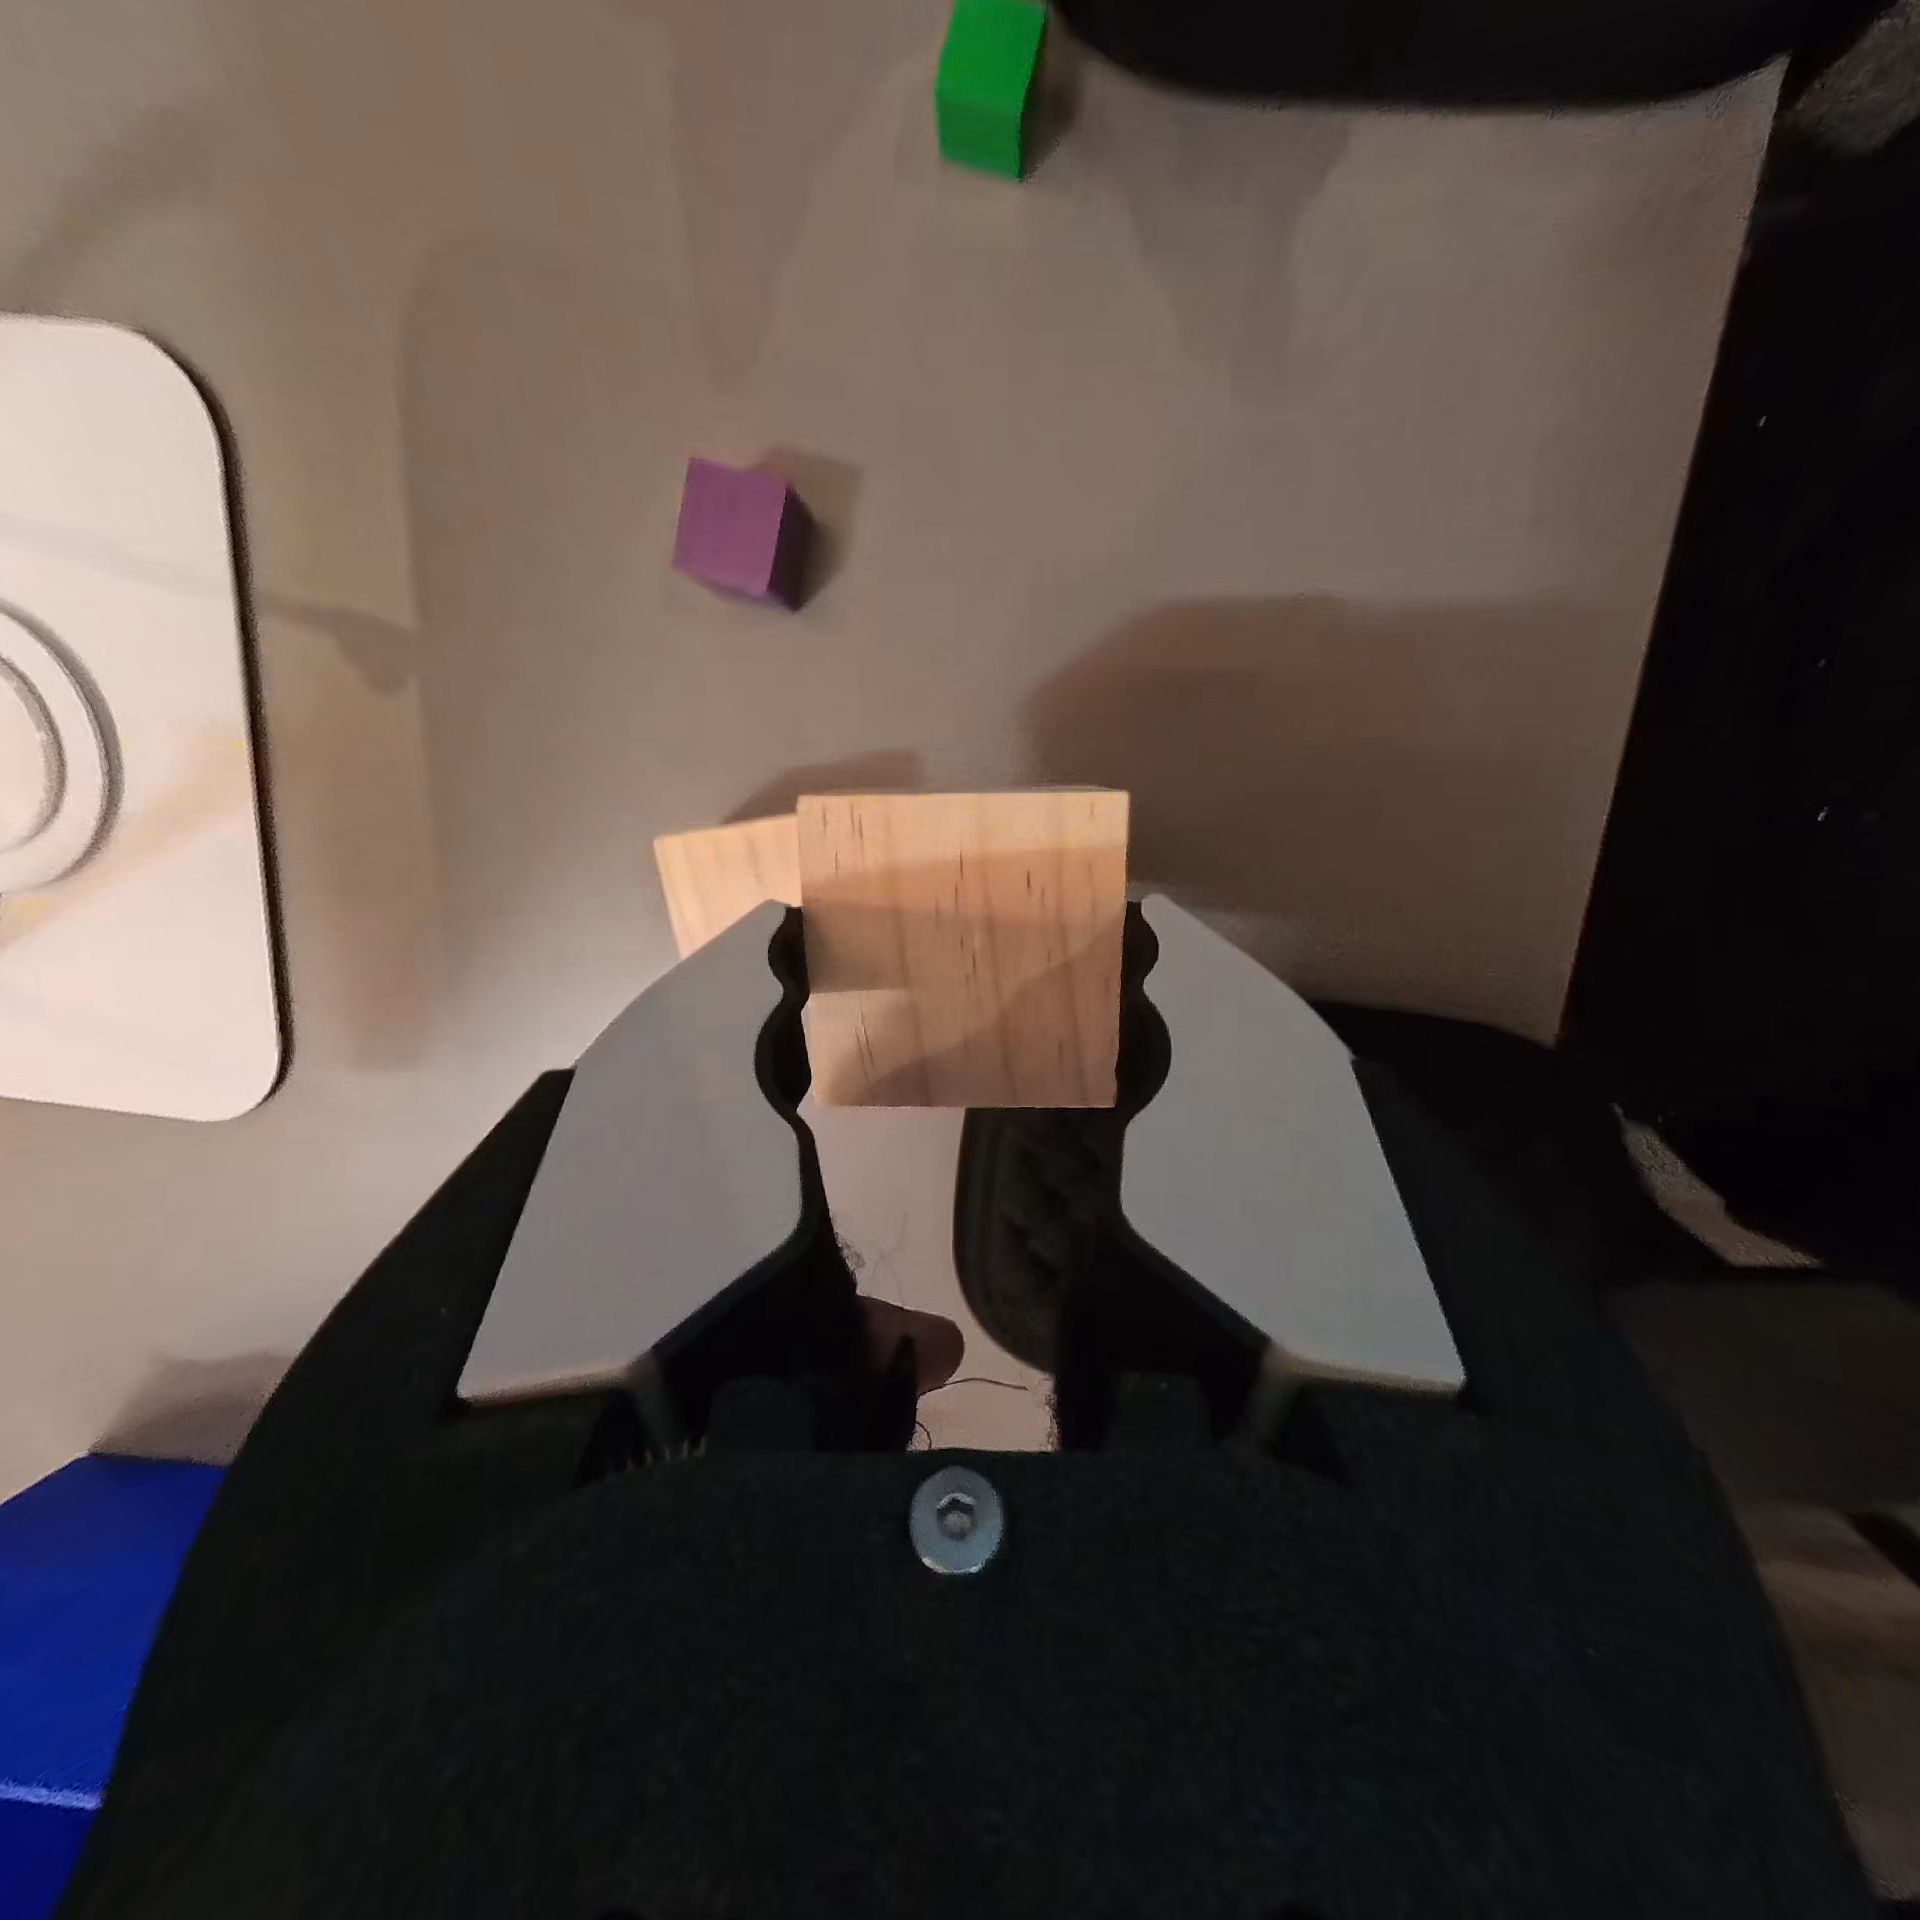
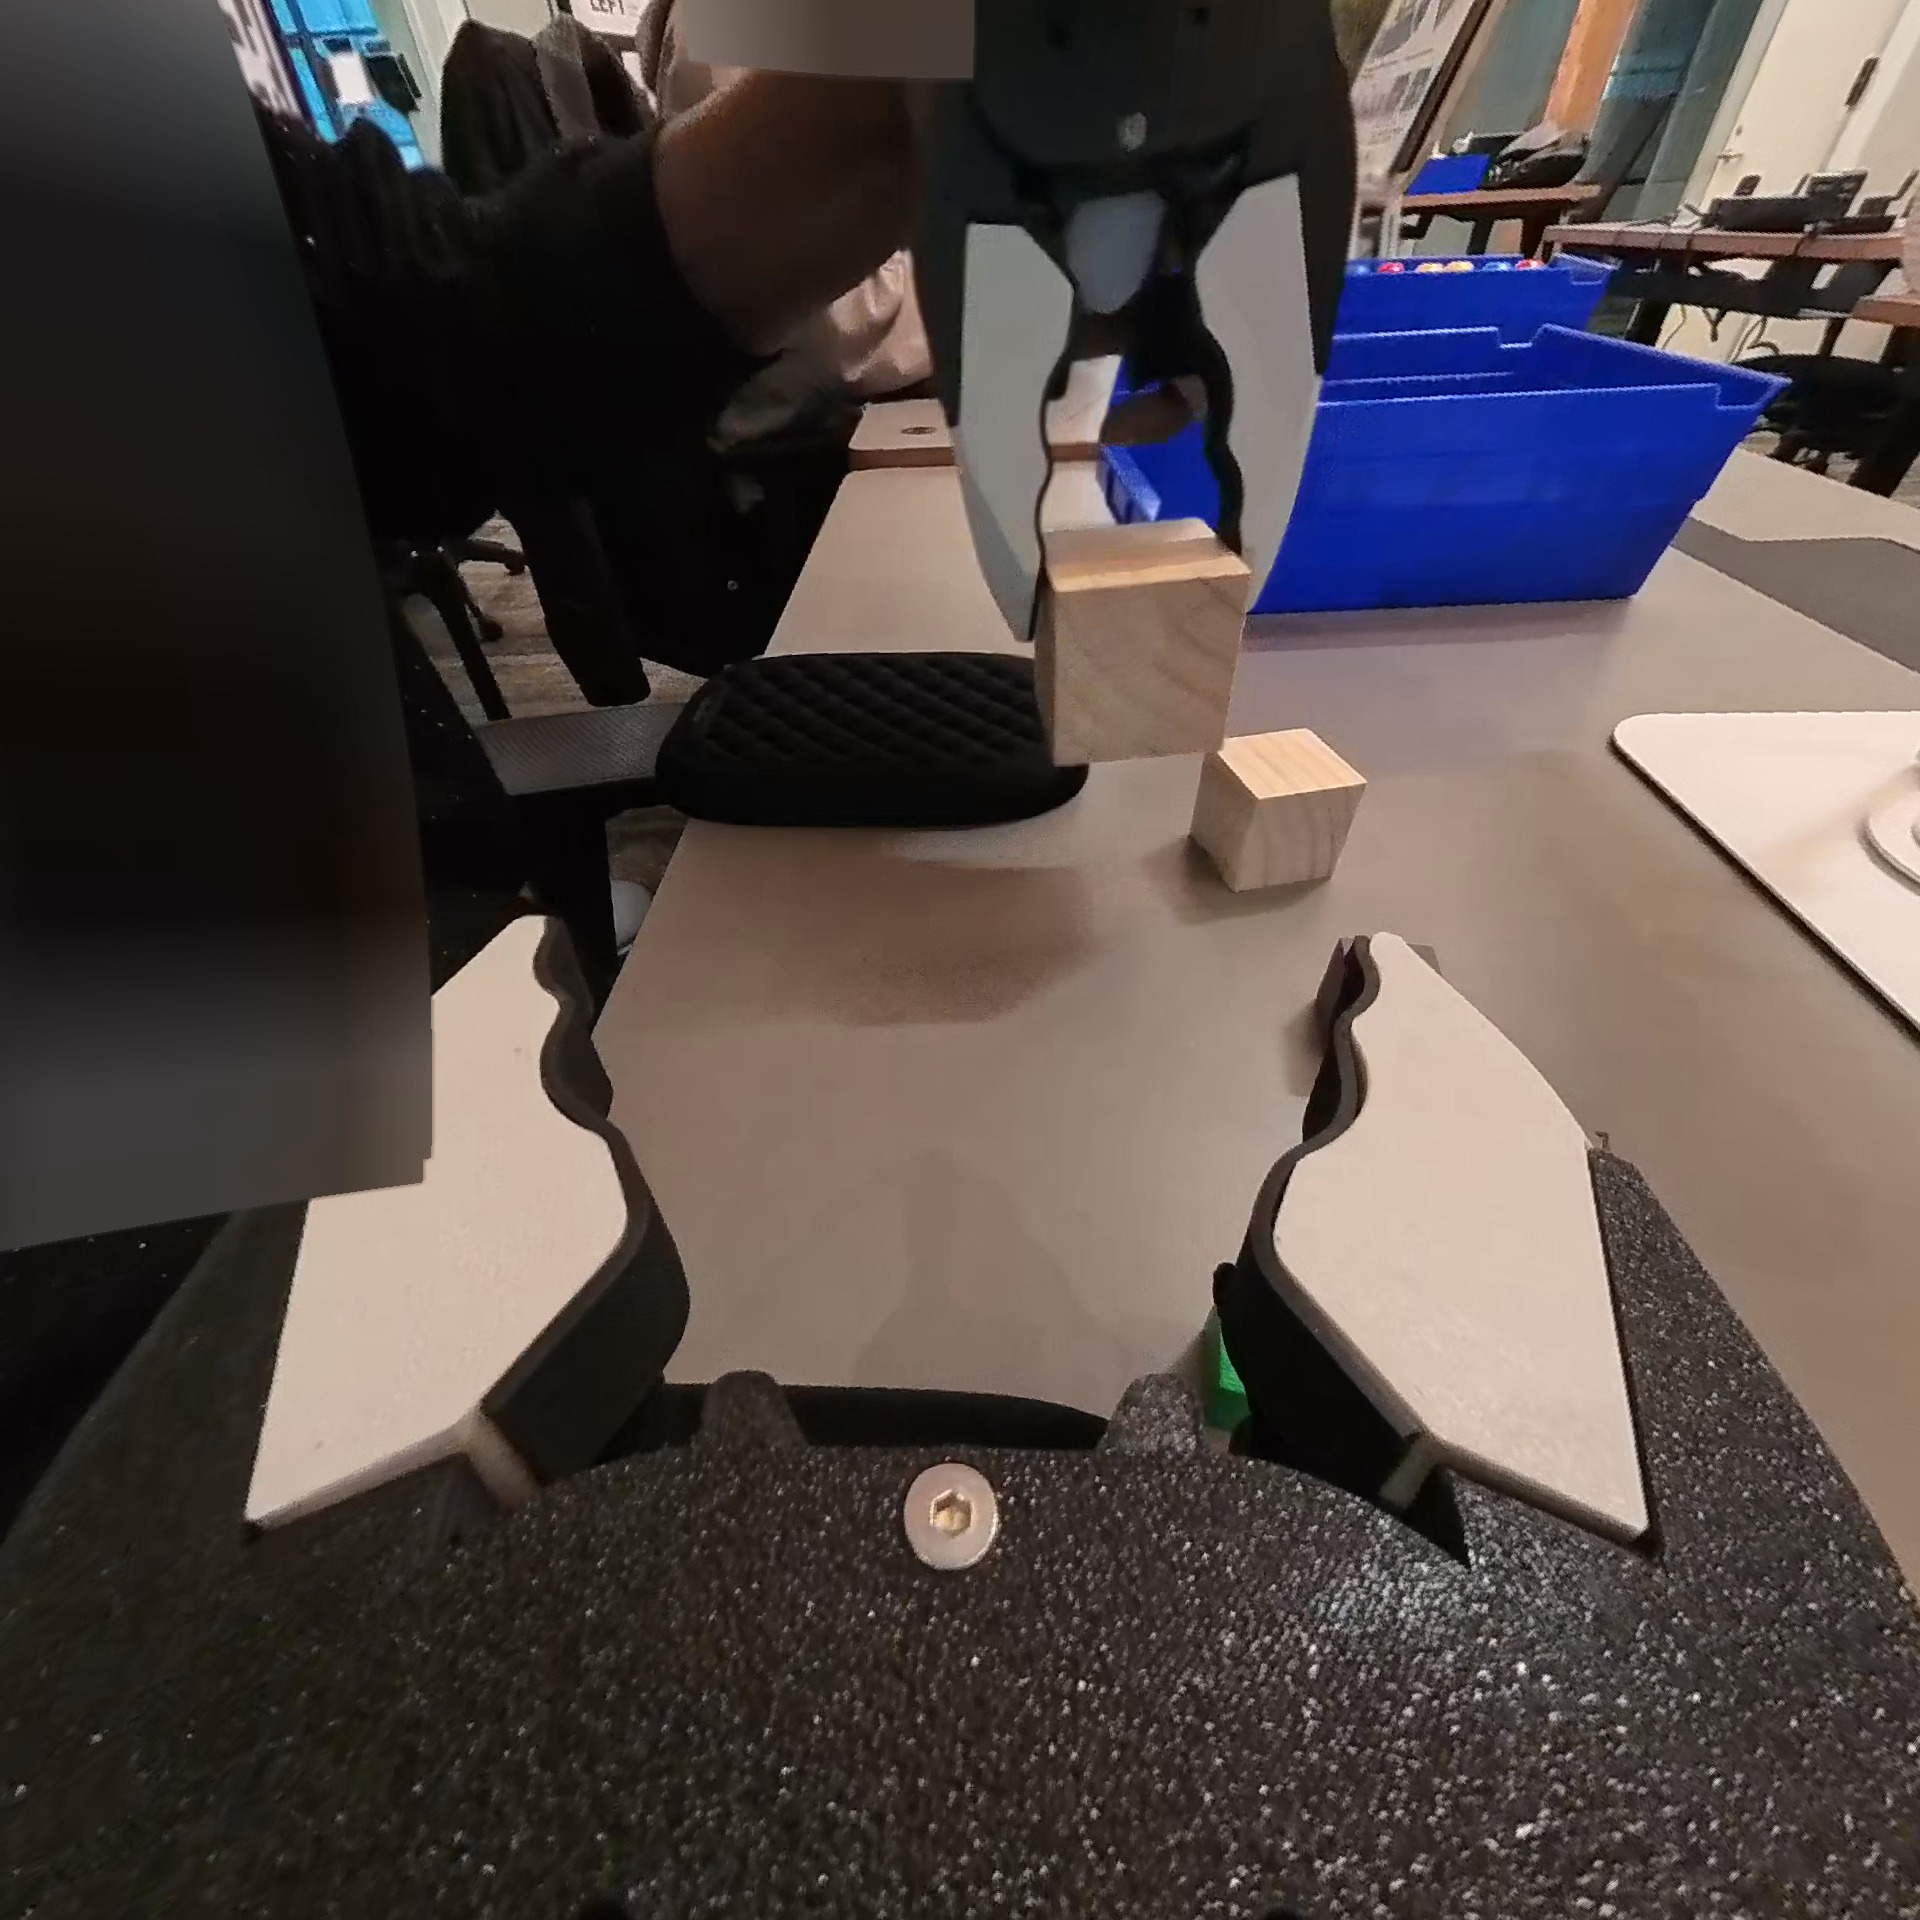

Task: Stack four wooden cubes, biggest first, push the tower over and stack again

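Note:
My left gripper (image 1: 961,920) is shut on a plain wooden block (image 1: 966,956), with both pads pressed on its sides. In the right wrist view this gripper (image 2: 1138,551) points down and holds the block (image 2: 1138,665) clear above the grey table (image 2: 883,1143). A second wooden cube (image 1: 717,883) stands on the table just beyond it and also shows in the right wrist view (image 2: 1278,810). My right gripper (image 2: 966,966) is wide open and empty, low over the table, a short way in front of both blocks.
A purple cube (image 1: 740,532) and a green block (image 1: 987,88) lie farther out on the table. A white mat (image 1: 125,727) lies to one side and also shows in the right wrist view (image 2: 1787,790). Blue bins (image 2: 1507,468) stand behind. A black chair armrest (image 2: 862,738) sits at the table's edge. Tip to tip, the grippers are about 15 cm apart.

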Motion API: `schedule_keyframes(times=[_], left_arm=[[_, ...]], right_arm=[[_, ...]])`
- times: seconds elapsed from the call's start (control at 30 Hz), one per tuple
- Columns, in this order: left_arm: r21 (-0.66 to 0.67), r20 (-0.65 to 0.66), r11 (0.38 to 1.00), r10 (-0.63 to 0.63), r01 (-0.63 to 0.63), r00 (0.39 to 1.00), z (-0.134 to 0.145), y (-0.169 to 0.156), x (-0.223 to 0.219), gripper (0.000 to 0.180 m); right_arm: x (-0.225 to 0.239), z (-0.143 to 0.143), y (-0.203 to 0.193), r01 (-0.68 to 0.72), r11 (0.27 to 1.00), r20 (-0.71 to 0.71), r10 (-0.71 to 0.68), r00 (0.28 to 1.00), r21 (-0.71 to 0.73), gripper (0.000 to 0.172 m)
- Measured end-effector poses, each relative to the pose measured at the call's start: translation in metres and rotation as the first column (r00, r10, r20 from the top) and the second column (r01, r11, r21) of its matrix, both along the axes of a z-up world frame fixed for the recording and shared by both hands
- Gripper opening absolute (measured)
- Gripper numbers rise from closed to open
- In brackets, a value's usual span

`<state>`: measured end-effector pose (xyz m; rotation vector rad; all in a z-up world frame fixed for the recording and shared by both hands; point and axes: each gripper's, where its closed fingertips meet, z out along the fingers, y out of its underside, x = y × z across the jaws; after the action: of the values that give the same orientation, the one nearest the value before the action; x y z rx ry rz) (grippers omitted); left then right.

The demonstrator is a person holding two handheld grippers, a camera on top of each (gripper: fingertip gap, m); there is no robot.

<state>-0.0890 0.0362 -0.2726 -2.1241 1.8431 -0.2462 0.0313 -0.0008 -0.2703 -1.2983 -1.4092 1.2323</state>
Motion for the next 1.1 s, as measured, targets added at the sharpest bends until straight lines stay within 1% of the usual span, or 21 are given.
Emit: schedule_keyframes(times=[0.13, 0.33, 0.43, 0.57, 0.83, 0.97, 1.1], left_arm=[[-0.011, 0.001, 1.000, 0.010, -0.010, 1.000, -0.004, -0.016, 0.024, 0.058], [0.013, 0.015, 1.000, 0.017, -0.017, 1.000, -0.022, -0.026, 0.053, 0.057], [0.006, 0.005, 1.000, -0.016, 0.016, 1.000, -0.034, -0.032, 0.062, 0.057], [0.009, -0.023, 0.999, -0.046, 0.046, 0.999, -0.045, -0.034, 0.064, 0.058], [-0.010, 0.004, 0.998, -0.058, 0.058, 0.998, -0.052, -0.036, 0.066, 0.058], [-0.021, -0.011, 0.997, -0.079, 0.079, 0.997, -0.058, -0.038, 0.064, 0.058], [-0.039, 0.014, 0.995, -0.094, 0.094, 0.996, -0.058, -0.041, 0.066, 0.058]], right_arm=[[0.001, 0.001, -0.001, -0.004, 1.000, -0.008, 0.004, 1.000, 0.001, 0.130], [0.001, 0.001, -0.002, -0.013, 1.000, -0.008, 0.013, 1.000, 0.006, 0.130], [0.000, 0.000, -0.002, -0.013, 1.000, -0.005, 0.013, 1.000, 0.013, 0.129], [0.000, 0.000, -0.002, -0.014, 1.000, 0.000, 0.014, 1.000, 0.013, 0.129], [0.000, -0.001, -0.001, -0.006, 1.000, 0.003, 0.006, 1.000, 0.013, 0.129], [0.000, -0.001, -0.001, -0.005, 1.000, 0.004, 0.005, 1.000, 0.013, 0.129], [0.000, 0.000, 0.000, -0.003, 1.000, -0.003, 0.003, 1.000, 0.012, 0.128]])
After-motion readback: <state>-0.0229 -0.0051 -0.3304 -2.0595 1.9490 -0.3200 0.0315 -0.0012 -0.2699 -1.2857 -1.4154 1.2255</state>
